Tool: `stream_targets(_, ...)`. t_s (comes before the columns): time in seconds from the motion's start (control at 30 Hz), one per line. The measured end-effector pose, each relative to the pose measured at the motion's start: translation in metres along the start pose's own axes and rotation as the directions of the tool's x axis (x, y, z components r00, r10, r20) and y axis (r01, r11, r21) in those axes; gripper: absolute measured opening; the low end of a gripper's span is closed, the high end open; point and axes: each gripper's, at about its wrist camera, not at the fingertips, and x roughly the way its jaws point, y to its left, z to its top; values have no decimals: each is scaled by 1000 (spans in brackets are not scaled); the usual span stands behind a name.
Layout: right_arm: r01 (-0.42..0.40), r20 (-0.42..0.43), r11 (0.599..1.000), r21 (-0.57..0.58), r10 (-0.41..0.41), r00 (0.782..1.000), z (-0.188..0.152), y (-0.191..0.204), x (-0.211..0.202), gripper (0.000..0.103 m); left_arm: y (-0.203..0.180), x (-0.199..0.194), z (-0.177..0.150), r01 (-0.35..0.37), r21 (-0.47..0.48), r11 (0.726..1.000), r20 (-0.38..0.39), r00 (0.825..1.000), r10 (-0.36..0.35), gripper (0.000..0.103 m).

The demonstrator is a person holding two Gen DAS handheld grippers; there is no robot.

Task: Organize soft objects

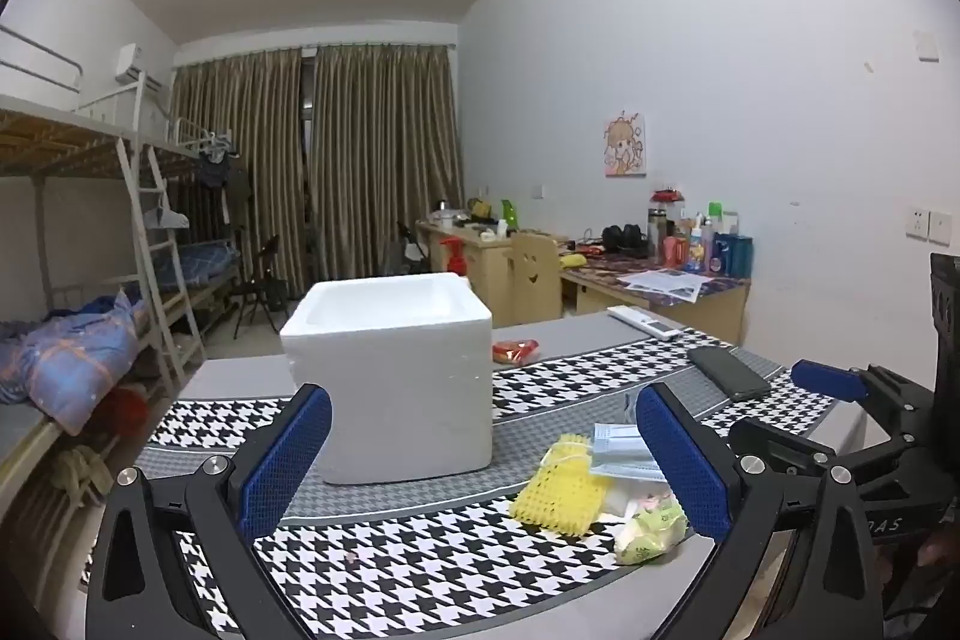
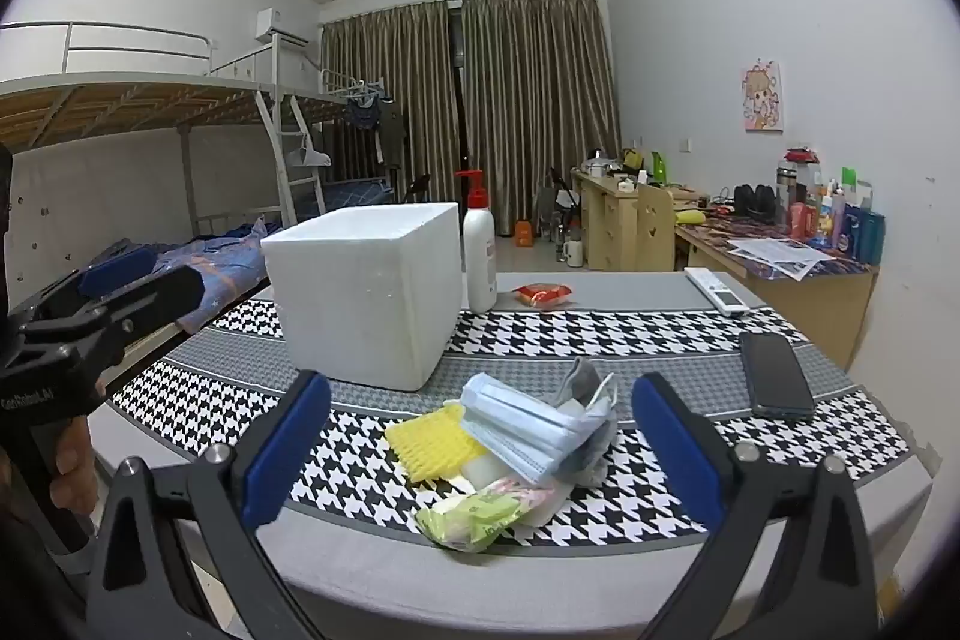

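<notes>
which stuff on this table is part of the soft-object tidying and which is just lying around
For the job:
- yellow foam net
- blue face masks
- green packet
- white foam box, the likely container
- left gripper, right gripper, both open

Just lying about:
- phone
- remote
- pump bottle
- red packet

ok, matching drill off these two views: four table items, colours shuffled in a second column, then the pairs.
Items:
1. foam box
2. foam net
3. face masks
4. phone

Colours:
A. pale blue
B. black
C. white
D. yellow

Pairs: 1-C, 2-D, 3-A, 4-B
</notes>
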Motion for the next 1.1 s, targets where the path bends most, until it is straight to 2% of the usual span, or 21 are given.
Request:
stream_targets(0.03,2,-10,1000,5,-2,1000,1,-1,1,102,1,-3,-1,13,-8,1000,37,999,-13,102)
stream_targets(0.07,3,-10,1000,5,-3,1000,1,-1,1,102,1,-3,-1,15,-8,1000,37,999,-14,102)
stream_targets(0.33,9,-1,1000,1,-9,1000,1,-4,-1,102,-2,-5,-9,21,-5,1000,29,999,-21,102)
stream_targets(0.43,12,-2,1000,1,-12,1000,1,-3,-2,102,2,2,-4,31,-22,999,1,1000,-31,102)
stream_targets(1.1,21,-6,1000,-1,-21,1000,3,-2,-3,102,3,2,-4,15,-14,1000,-9,1000,-15,102)
